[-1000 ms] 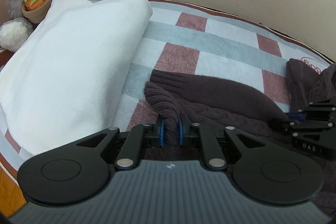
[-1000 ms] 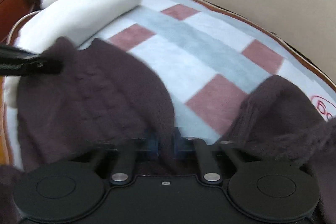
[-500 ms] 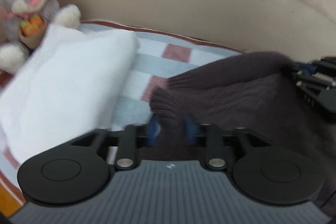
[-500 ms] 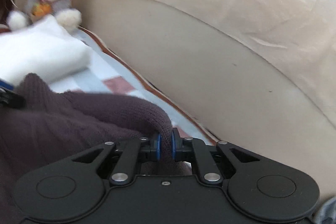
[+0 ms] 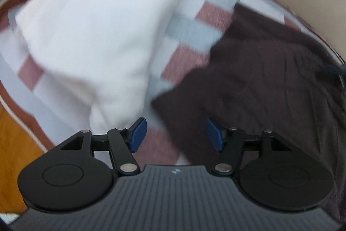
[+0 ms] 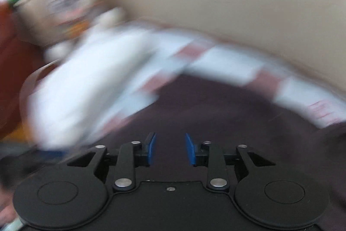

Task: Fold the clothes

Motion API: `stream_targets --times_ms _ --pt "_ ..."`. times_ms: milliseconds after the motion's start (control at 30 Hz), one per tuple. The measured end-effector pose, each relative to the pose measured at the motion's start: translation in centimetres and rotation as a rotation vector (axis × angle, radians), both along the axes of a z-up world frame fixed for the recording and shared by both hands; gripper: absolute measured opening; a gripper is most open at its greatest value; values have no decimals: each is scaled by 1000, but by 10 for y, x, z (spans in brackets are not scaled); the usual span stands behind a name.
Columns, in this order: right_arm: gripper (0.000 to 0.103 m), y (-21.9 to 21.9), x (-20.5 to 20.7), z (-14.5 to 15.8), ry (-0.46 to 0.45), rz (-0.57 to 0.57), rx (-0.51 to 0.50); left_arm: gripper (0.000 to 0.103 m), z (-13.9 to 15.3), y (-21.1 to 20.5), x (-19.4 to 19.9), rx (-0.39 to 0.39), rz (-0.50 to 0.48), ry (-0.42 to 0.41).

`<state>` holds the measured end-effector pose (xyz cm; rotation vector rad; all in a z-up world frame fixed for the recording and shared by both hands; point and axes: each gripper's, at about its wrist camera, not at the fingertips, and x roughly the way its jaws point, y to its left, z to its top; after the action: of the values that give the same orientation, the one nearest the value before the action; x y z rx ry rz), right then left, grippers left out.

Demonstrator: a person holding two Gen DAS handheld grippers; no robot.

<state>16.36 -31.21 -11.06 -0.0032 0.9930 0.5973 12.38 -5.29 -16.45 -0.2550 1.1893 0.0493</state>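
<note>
A dark brown knitted sweater (image 5: pixel 259 70) lies on the checked bed cover (image 5: pixel 190 36), spread toward the right. My left gripper (image 5: pixel 175 133) hovers over its near left corner with jaws opening; the blue pads (image 5: pixel 138 133) stand wide apart and do not press the knit. In the blurred right wrist view my right gripper (image 6: pixel 169 148) is above the sweater (image 6: pixel 216 114), its jaws opening, with nothing pinched between the pads (image 6: pixel 151 147).
A folded white blanket (image 5: pixel 103 27) lies left of the sweater. A plush rabbit (image 6: pixel 71 5) sits at the head of the bed. A beige padded wall (image 6: pixel 216 3) runs along the far side. Orange wooden floor (image 5: pixel 15 144) shows at lower left.
Both grippers were shut on sweater folds and lifted them across the bed. Now both have let go, their pads apart, and the sweater lies flatter on the cover.
</note>
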Motion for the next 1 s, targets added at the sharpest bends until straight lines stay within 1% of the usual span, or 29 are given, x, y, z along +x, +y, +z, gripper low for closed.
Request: stream_targets --times_ms 67,100,167,233,300,367,433,467,500,567,633,667,700,733,767,800,833,867,900,933,1000 --pt "38 13 -23 -5 38 80 1 61 -9 4 -5 -53 9 40" --pt "38 20 -33 -9 47 112 -4 63 -14 8 -6 -97 24 48" --pt "38 35 -46 -17 29 134 -36 64 -24 16 -8 -193 57 57" --pt "38 45 -51 -24 42 134 -47 65 -31 21 -8 -256 94 68" --pt "38 58 -59 -26 34 154 -75 68 -30 23 -7 -271 115 58" --pt "38 71 -73 -24 1 184 -111 68 -30 20 -4 -262 105 42" --pt "39 82 -85 -25 -12 198 -129 65 -30 18 -1 -258 92 6" --pt "39 88 -90 -26 -18 202 -142 42 -30 17 -1 -253 82 -13" --pt "39 93 -94 -28 -26 200 -165 6 -28 15 -1 -240 61 -34" --pt "39 102 -99 -34 -46 198 -208 7 -21 12 -3 -222 20 -77" --pt "40 110 -103 -38 -73 199 -247 7 -4 13 -8 -253 -2 -136" --pt "42 115 -106 -39 -101 203 -263 7 5 13 -10 -269 -12 -165" --pt "48 119 -110 -40 -136 203 -279 7 14 14 -12 -289 -23 -192" --pt "59 122 -114 -38 -184 197 -295 7 22 16 -14 -324 -30 -214" --pt "63 125 -118 -37 -233 187 -312 7 29 18 -15 -362 -33 -232" --pt "64 125 -120 -35 -284 168 -329 7 36 20 -16 -397 -40 -248" --pt "62 123 -121 -33 -324 144 -336 7 42 21 -17 -423 -47 -262" --pt "60 117 -118 -30 -344 111 -325 7 47 22 -17 -439 -52 -277" --pt "37 110 -116 -27 -363 77 -314 7 52 22 -18 -452 -58 -289" --pt "8 101 -111 -23 -364 30 -289 8 55 21 -18 -455 -72 -294" --pt "7 68 -92 -11 -291 -125 -170 12 57 18 -18 -468 -71 -304"
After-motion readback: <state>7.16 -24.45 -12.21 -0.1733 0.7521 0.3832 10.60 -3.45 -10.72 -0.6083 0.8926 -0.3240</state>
